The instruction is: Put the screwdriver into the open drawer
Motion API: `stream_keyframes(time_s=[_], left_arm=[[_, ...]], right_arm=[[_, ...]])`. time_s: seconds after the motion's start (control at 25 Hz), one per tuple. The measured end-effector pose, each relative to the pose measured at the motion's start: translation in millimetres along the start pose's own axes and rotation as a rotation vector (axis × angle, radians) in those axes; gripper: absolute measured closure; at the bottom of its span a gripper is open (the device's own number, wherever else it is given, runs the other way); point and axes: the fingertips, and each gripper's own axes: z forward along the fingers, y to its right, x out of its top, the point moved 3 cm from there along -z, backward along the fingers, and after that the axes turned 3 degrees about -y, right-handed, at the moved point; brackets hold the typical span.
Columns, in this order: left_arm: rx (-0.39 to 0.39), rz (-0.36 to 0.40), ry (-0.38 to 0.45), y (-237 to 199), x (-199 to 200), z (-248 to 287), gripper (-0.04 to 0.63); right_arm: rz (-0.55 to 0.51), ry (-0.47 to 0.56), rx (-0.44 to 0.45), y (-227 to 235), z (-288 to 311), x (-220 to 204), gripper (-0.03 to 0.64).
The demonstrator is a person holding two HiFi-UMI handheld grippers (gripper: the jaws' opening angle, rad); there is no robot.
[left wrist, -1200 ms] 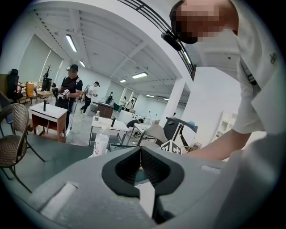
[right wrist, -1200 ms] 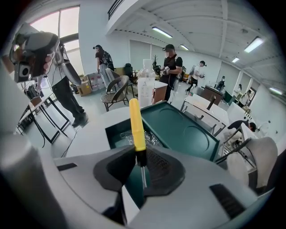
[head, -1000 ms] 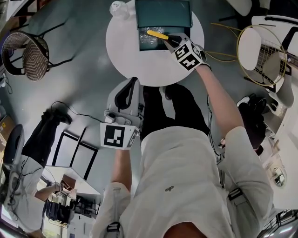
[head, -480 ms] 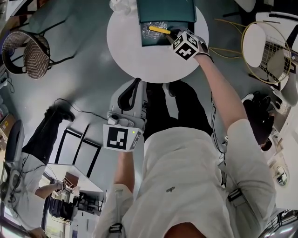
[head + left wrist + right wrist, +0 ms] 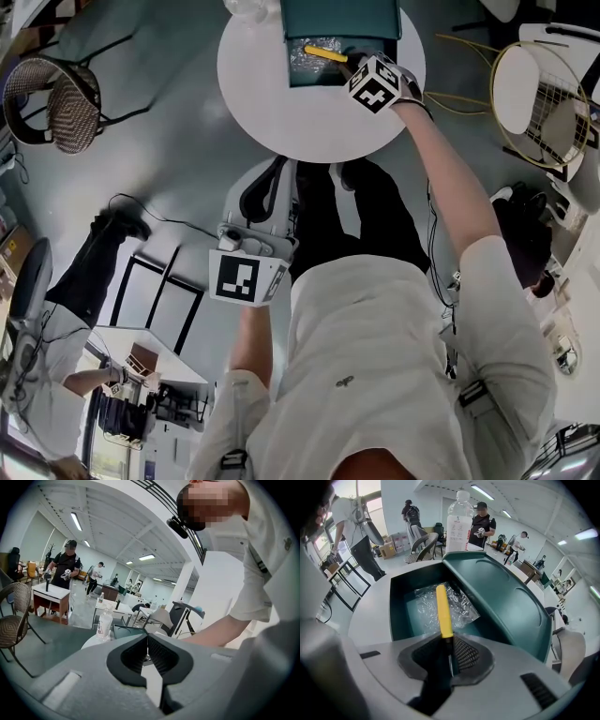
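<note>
The screwdriver [image 5: 323, 52] has a yellow handle [image 5: 443, 611] and lies over crinkled clear plastic inside the open teal drawer [image 5: 398, 606]. My right gripper [image 5: 449, 641] points steeply down at the drawer's near right corner [image 5: 361, 70]. It is shut on the screwdriver's dark shaft, though its jaws have just been opening a little. The drawer [image 5: 309, 77] sticks out of a teal cabinet [image 5: 342, 19] on the round white table [image 5: 309, 122]. My left gripper [image 5: 258, 187] hangs below the table's near edge, shut and empty [image 5: 147, 639].
A clear water bottle [image 5: 459, 522] stands on the table to the left of the cabinet. A wicker chair [image 5: 56, 103] is at the left and a wire chair [image 5: 539, 94] at the right. People stand at tables further back [image 5: 65, 569].
My right gripper has sunk toward the drawer with the screwdriver, and the yellow handle now lies lower over the plastic. The left gripper has stayed where it was.
</note>
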Motion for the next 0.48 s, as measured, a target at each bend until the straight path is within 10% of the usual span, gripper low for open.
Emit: stream_keyframes(time_s=[0.48], left_arm=[[0.000,-0.003,0.020,-1.4,6.0,-2.7,0.583]], right_arm=[[-0.008,-0.013,-0.011,0.6,-2.5,1.0,0.502]])
